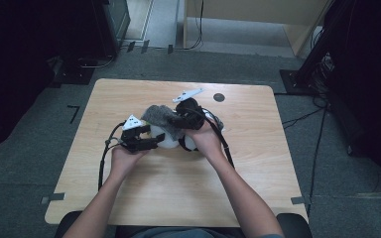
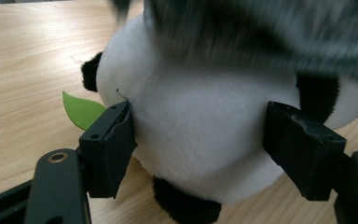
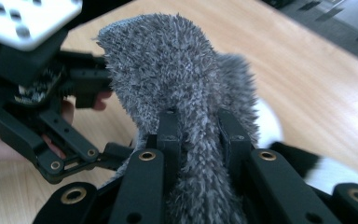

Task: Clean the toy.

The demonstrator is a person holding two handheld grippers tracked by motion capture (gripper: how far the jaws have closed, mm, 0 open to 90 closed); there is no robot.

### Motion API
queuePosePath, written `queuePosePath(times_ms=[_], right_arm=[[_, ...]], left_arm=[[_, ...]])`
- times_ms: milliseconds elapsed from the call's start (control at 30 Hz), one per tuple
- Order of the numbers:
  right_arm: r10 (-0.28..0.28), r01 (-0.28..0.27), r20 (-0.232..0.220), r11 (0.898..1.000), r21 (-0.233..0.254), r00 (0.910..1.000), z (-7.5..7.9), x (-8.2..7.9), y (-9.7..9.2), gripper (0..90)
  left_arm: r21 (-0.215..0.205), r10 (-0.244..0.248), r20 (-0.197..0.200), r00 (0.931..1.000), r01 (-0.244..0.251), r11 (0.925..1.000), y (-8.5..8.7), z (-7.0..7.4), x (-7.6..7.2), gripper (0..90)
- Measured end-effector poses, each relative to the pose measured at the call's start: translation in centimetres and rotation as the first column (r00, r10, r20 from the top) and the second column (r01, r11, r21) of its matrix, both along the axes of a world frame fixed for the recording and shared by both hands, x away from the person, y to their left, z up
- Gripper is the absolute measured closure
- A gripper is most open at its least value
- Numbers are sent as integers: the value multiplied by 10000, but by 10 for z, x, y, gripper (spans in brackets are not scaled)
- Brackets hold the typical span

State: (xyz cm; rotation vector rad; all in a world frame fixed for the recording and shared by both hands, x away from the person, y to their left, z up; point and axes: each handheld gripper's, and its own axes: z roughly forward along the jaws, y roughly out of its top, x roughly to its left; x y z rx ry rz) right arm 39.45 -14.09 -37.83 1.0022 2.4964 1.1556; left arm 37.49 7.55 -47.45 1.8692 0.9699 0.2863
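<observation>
A plush panda [image 2: 200,126], white with black limbs and a green felt leaf [image 2: 81,109], sits on the middle of the wooden table [image 1: 178,193]. My left gripper [image 2: 198,144] has its jaws spread wide around the white body, and both pads press into the plush from either side. A grey fuzzy cloth [image 3: 168,70] drapes over the top of the panda. My right gripper [image 3: 199,126] is shut on a fold of this cloth. In the high view the left gripper [image 1: 154,141] is at the panda's left and the right gripper [image 1: 176,120] is just behind it over the cloth [image 1: 158,116].
A small black round mark [image 1: 219,97] lies near the table's far edge. Bare wood stretches in front of the hands and to both sides. Cables and dark equipment stands [image 1: 322,44] are on the grey floor around the table.
</observation>
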Motion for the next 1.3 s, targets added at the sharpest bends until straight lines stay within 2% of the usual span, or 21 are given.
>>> queuePosePath(times_ms=[200, 467, 767, 1033, 1300], right_arm=[[123, -129, -264, 9996, -235, 9996, -17, -1, 4, 753], [-2, -5, -260, 9997, -245, 9997, -17, -4, -12, 752], [-477, 479, 104, 9988, -122, 9988, -6, -14, -44, 751], [-1013, 1022, 421, 9946, -180, 9940, 1, -28, -79, 749], [-1629, 1627, 336, 9866, 86, 9861, -1, -34, -112, 750]], left_arm=[[43, 24, -32, 10000, -24, 10000, 0, 0, 0, 253], [168, 4, 44, 10000, -4, 9999, -1, -2, 1, 252], [107, -61, -57, 10000, 61, 9999, 0, -3, 1, 252], [49, -85, -116, 9999, 86, 10000, 0, -2, 3, 252], [25, -178, -195, 9997, 179, 9998, 1, -2, 4, 253]])
